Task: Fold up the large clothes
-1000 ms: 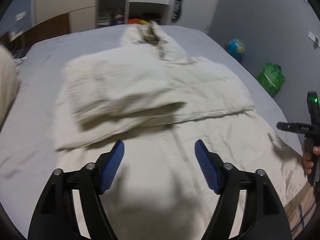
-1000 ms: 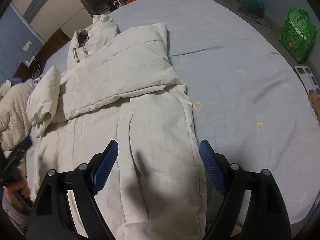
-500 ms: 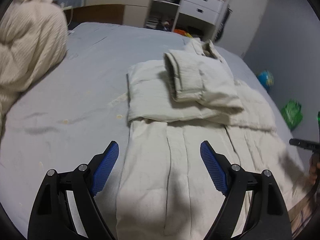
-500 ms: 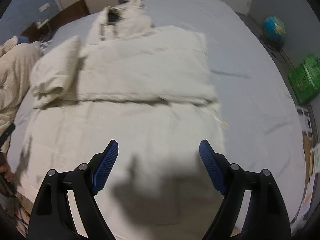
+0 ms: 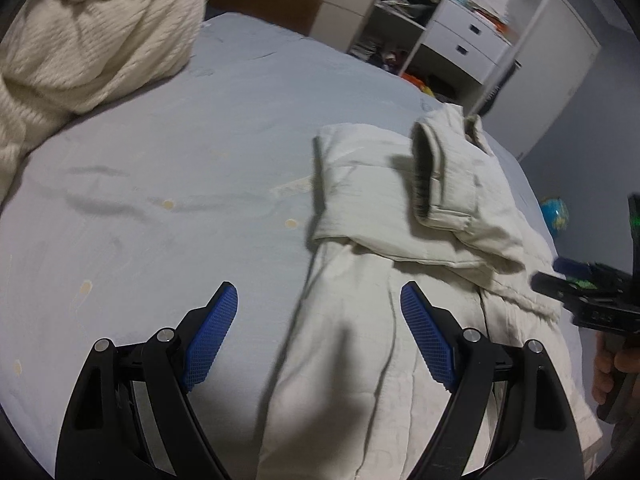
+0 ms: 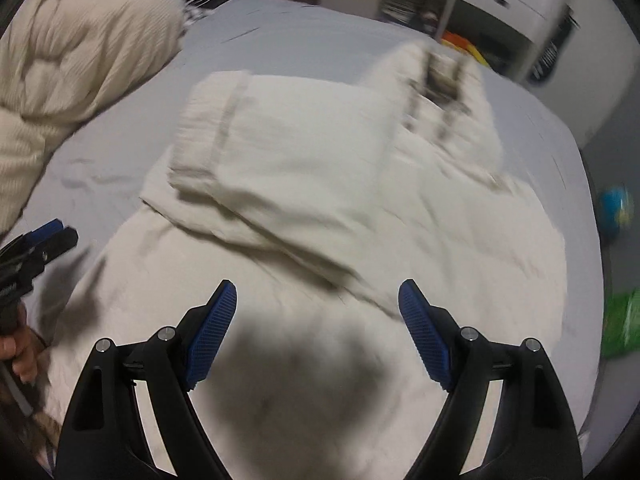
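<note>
A large cream padded coat (image 5: 400, 320) lies flat on the grey-blue bed (image 5: 180, 168), both sleeves folded across its chest and the collar toward the far side. My left gripper (image 5: 318, 322) is open and empty, above the coat's left edge near the hem. My right gripper (image 6: 316, 322) is open and empty, over the middle of the coat (image 6: 320, 208). The right gripper also shows at the right edge of the left wrist view (image 5: 584, 292), and the left gripper at the left edge of the right wrist view (image 6: 36, 248).
A cream ribbed blanket (image 5: 80, 28) is heaped at the bed's far left. White drawers (image 5: 468, 36) and open shelves stand beyond the bed. A globe (image 5: 556, 212) and a green bag (image 6: 624, 320) are on the floor to the right.
Both grippers have swung left. The left view now looks over the coat's left edge and bare bed; the right view has moved from the coat's right side to its middle. Both stayed open.
</note>
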`<state>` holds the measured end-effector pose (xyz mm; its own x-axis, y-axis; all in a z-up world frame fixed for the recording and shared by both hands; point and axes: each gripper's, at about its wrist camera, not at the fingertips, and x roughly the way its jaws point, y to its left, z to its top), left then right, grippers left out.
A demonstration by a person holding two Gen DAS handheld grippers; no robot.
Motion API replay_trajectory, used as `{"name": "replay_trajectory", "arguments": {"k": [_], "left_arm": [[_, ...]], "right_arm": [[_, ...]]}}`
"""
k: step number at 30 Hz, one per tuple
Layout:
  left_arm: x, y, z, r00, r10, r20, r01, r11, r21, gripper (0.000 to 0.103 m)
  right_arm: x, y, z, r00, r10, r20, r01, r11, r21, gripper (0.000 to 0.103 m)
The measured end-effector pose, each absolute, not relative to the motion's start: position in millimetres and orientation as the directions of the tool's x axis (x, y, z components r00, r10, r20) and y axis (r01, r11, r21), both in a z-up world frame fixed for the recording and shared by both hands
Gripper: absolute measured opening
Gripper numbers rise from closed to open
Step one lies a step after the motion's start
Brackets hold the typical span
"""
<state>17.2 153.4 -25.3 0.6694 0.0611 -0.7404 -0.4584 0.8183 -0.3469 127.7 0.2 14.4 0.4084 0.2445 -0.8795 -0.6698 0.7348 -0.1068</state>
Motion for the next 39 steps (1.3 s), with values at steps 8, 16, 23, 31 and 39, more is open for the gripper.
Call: {"name": "replay_trajectory", "arguments": {"k": [8, 16, 23, 31, 39], "left_arm": [[14.8, 170.7, -38.2, 0.636, 0.071, -0.769, -0.533, 0.761, -0.37, 0.081], [10.7, 183.2, -46.8, 0.626, 0.061, -0.777, -0.565, 0.723, -0.398, 0.081], [13.1, 183.6, -50.8, 0.619, 0.051, -0.784, -0.565, 0.722, -0.399, 0.081], [13.1, 183.5, -51.3, 0.616, 0.051, -0.786, -0.562, 0.729, -0.392, 0.081], [14.8, 180.5, -49.2, 0.616, 0.059, -0.785, -0.552, 0.743, -0.378, 0.081]], "right_arm": [[136.8, 83.5, 9.2, 0.442, 0.184, -0.878, -0.687, 0.699, -0.199, 0.079], [136.4, 132.9, -7.0, 0.457, 0.128, -0.88, -0.683, 0.685, -0.255, 0.079], [132.9, 137.3, -29.0, 0.505, 0.096, -0.858, -0.698, 0.63, -0.341, 0.078], [158.0, 92.5, 9.6, 0.503, 0.199, -0.841, -0.664, 0.712, -0.229, 0.053], [207.7, -15.9, 58.8, 0.506, 0.298, -0.809, -0.485, 0.874, 0.019, 0.053]]}}
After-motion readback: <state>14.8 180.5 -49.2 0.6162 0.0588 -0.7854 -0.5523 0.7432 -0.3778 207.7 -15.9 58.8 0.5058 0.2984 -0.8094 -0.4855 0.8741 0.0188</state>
